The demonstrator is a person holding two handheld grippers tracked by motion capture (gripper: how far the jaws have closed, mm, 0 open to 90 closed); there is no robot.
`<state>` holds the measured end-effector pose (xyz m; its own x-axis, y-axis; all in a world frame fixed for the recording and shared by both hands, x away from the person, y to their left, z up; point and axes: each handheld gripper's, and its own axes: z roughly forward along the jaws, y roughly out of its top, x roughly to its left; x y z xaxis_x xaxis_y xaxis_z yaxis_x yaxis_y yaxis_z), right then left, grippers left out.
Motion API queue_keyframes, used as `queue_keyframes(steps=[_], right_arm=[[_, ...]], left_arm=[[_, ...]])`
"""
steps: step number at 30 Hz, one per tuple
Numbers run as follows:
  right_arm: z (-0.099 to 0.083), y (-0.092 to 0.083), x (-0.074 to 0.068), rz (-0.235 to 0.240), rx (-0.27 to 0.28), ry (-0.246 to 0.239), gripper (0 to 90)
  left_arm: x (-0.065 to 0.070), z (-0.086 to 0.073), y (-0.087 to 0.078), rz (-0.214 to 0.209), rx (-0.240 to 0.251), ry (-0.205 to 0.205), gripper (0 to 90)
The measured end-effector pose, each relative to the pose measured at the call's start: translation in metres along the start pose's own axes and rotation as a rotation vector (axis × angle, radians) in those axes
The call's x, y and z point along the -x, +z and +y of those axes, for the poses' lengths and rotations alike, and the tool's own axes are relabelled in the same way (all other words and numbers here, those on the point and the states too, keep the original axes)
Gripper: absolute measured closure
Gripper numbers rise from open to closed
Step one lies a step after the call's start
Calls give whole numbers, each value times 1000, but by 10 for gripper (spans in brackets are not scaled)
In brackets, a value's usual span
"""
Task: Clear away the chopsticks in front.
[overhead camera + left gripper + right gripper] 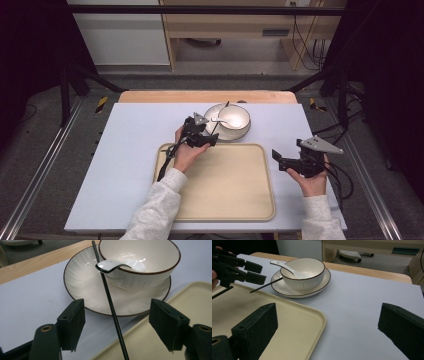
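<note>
**Chopstick lies between the parted jaws of the left gripper, not yet clamped**

A single black chopstick [110, 302] is observed lying across the near rim of the plate [80, 285], its far end resting against the bowl [150, 257] beside the handle of the white spoon [110, 265], its near end reaching out over the corner of the tray [155, 340]. Its long axis runs roughly along the left gripper's own line of sight, from near to far, tilted slightly leftward at the far end.

In the left gripper view the chopstick is seen passing midway between the two black jaws, which stand wide apart; neither pad is in contact with it. The left gripper [205, 136] is therefore judged released and positioned astride the stick. Closure of the jaws across the stick's width would be the move called for, and little sideways correction appears necessary.

The right gripper [282, 159] is held well apart, at the right edge of the tray, jaws likewise parted and holding nothing. The left hand is plainly the nearer.

The high view gives the overall layout on the table [125, 150], but the stick is thin and partly masked there. The right gripper view [265, 285] shows the stick's end projecting past the left gripper, clear of the tray surface.
</note>
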<state>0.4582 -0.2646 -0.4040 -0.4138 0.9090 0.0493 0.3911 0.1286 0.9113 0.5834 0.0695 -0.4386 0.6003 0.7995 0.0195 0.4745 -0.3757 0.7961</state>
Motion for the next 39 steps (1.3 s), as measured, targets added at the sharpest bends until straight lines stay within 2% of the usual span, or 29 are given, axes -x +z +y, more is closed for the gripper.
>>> queue_keyframes(steps=[3, 5, 8, 13, 17, 22, 33, 39], right_arm=[[0, 0, 1, 0, 0, -2, 30], [0, -1, 0, 1, 4, 3, 30], [0, -1, 1, -1, 3, 1, 30], [0, -1, 2, 0, 4, -2, 30], [0, -1, 2, 0, 5, -1, 31], [0, -1, 2, 0, 4, -1, 32], [0, 0, 0, 1, 0, 0, 33], [0, 1, 0, 1, -2, -1, 33]], left_arm=[[-1, 3, 8, 19, -7, -3, 344], [-1, 4, 11, 23, 2, 12, 392], [-1, 5, 18, 31, -21, 24, 438], [-2, 7, 28, 25, -35, 36, 514], [-3, 6, 34, 30, -29, 19, 612], [-5, 4, 40, 26, -36, 4, 685], [-6, 1, 45, 26, -40, -20, 788], [-6, 2, 44, 51, -45, -30, 847]])
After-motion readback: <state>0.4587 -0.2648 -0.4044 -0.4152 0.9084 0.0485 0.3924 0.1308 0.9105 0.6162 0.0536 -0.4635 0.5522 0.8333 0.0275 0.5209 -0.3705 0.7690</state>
